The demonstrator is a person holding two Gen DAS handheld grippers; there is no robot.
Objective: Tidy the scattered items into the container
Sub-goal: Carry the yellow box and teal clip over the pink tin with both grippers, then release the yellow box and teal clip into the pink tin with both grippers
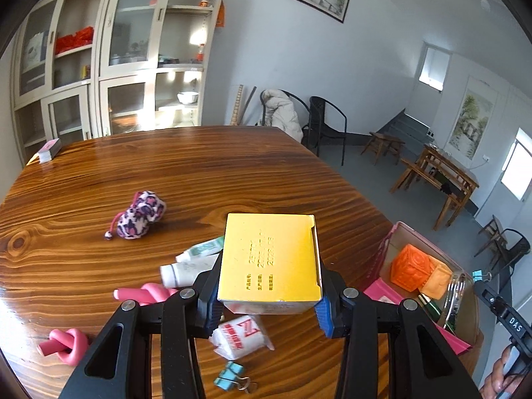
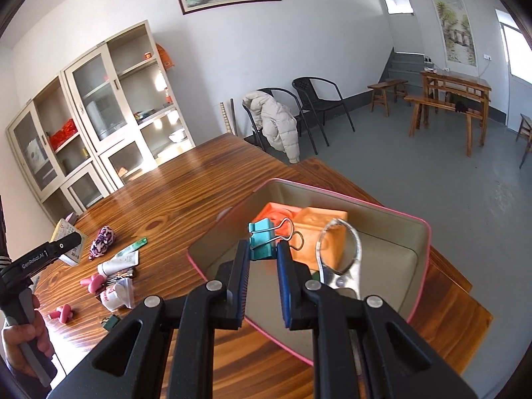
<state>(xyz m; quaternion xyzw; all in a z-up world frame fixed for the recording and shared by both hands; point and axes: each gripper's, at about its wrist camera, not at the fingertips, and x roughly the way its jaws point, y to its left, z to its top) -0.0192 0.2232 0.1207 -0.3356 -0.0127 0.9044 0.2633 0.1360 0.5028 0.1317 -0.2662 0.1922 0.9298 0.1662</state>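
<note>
Left gripper (image 1: 267, 294) clamping yellow box (image 1: 269, 256), pointing downward; right gripper (image 2: 262, 267) pinching teal binder clip (image 2: 262, 239).

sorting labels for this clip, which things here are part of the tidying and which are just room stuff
Job:
yellow box, in left tongs
teal clip, in right tongs
pink tin
plush toy
tubes
pink knots
white packet

Lying about:
cabinet
chairs
coat

box print (image 1: 261, 267) too faint, tubes (image 1: 186, 267) partly hidden
</note>
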